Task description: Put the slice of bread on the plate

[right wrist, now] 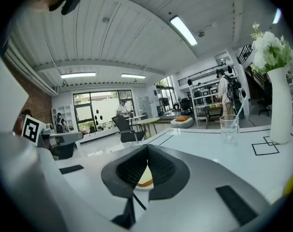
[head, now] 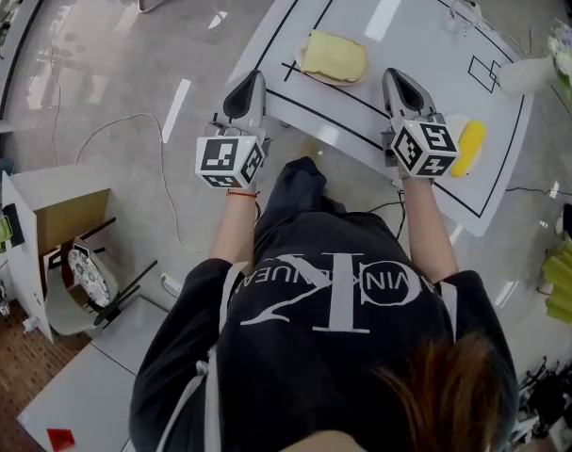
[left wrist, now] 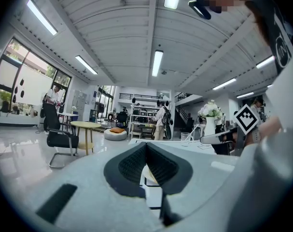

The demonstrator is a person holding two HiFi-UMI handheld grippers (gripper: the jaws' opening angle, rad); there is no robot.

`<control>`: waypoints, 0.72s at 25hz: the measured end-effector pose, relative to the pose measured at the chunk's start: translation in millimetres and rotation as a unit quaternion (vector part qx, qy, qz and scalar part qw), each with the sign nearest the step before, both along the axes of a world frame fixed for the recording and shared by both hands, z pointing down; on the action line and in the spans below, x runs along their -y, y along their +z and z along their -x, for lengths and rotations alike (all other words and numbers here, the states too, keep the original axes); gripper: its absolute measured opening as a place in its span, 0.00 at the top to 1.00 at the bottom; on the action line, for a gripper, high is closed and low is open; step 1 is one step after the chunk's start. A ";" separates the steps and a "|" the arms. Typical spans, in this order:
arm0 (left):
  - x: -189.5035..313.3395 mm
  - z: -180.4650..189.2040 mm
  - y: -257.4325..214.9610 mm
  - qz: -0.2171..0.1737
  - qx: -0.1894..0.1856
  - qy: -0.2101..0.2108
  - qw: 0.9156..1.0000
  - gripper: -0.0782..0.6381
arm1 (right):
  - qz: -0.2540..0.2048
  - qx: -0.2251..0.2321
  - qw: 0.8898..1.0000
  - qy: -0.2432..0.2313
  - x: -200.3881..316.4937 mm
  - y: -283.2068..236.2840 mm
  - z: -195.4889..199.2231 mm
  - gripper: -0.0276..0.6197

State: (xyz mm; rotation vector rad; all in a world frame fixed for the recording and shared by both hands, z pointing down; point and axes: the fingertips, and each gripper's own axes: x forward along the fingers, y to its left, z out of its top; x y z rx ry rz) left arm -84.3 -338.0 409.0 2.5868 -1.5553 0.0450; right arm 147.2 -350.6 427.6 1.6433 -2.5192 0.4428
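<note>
Both left tongs (head: 256, 75) and right tongs (head: 391, 72) closed, empty (tips touching)

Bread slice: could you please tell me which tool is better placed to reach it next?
Probably the right tool: shut and empty, its tip sits slightly nearer the bread than the left tool, which is also shut and empty.

Bright ceiling strip lights (left wrist: 157, 63); glare streaks the glossy floor (head: 177, 109); gripper views bend and darken at edges.
</note>
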 end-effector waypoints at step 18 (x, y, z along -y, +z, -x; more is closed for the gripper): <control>-43.3 -2.4 -34.4 -0.040 -0.007 -0.017 0.999 0.89 | -0.113 -0.007 0.993 -0.018 -47.6 -61.4 -6.9 0.95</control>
